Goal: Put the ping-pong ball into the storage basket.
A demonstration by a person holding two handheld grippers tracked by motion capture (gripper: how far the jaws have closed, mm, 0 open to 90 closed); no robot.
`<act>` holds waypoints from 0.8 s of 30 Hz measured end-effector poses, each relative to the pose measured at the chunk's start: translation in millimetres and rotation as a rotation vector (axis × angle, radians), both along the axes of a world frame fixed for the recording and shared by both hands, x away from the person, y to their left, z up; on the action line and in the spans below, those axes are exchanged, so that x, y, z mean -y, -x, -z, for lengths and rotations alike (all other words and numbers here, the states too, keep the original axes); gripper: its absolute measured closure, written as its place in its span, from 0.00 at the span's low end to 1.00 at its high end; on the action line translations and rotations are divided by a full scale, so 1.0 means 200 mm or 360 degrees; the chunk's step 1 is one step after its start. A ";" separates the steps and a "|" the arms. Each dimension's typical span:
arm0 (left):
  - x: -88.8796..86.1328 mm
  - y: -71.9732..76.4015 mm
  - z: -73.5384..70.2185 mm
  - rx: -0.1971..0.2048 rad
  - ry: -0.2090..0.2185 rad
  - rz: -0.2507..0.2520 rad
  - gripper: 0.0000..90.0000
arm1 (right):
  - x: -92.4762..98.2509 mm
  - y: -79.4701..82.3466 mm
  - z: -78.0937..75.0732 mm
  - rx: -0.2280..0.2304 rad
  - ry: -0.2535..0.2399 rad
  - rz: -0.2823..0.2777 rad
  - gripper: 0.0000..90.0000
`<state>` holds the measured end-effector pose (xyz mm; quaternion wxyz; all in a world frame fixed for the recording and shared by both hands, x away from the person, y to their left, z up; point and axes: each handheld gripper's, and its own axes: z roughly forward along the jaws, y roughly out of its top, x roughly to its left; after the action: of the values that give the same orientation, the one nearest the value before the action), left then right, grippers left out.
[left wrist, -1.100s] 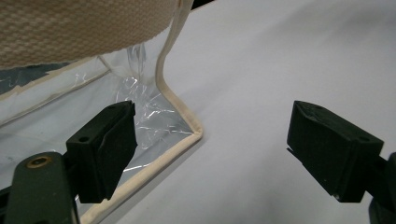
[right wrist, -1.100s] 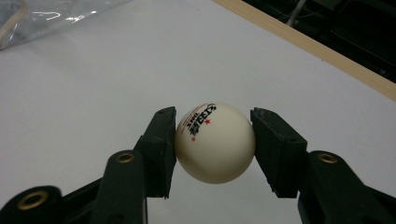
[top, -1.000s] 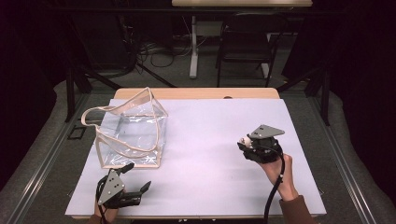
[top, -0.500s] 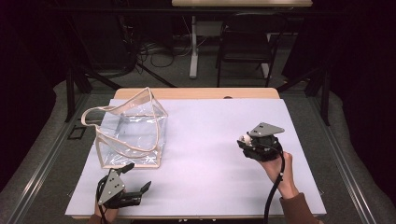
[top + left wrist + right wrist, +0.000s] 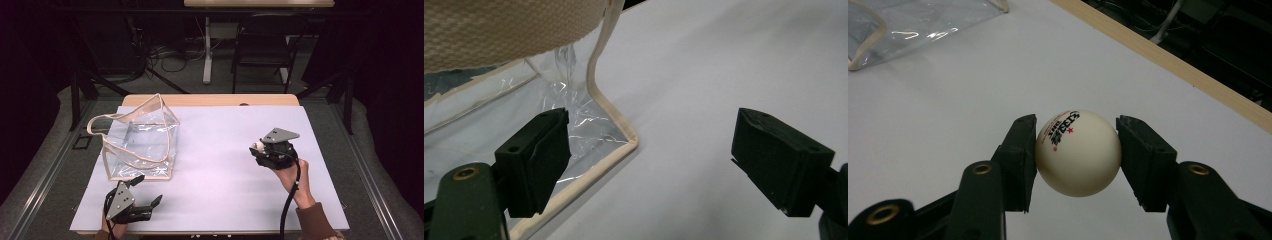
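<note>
Because our right claw (image 5: 1078, 152) only pinches the round ball (image 5: 1079, 152) at its sides, mid-frame, a loose squeeze could let it roll away. Our left claw (image 5: 664, 160) waits spread wide by the bag (image 5: 140, 142) on the left.

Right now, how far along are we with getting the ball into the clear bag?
Done: the right gripper has its jaws shut on the white ping-pong ball, held off the white tabletop. In hand: the left gripper, jaws open, sits at the clear tote bag, near its corner. Left: carrying the ball across and dropping it inside.
</note>
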<state>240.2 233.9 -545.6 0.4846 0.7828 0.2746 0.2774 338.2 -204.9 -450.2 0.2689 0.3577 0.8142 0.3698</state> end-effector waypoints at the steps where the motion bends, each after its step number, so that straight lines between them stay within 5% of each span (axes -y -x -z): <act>1: 0.00 0.00 0.00 -0.0001 0.0003 -0.0002 0.18 | 0.00 0.00 0.00 0.0000 0.0000 0.0000 0.57; 24: 0.00 0.00 0.00 -0.0004 -0.0001 0.0010 0.18 | -0.10 -0.06 -0.04 0.0016 -0.0017 -0.0044 0.57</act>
<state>241.0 233.0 -546.1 0.4850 0.7841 0.2726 0.2750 351.0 -185.5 -443.1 0.2659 0.3461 0.8156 0.3797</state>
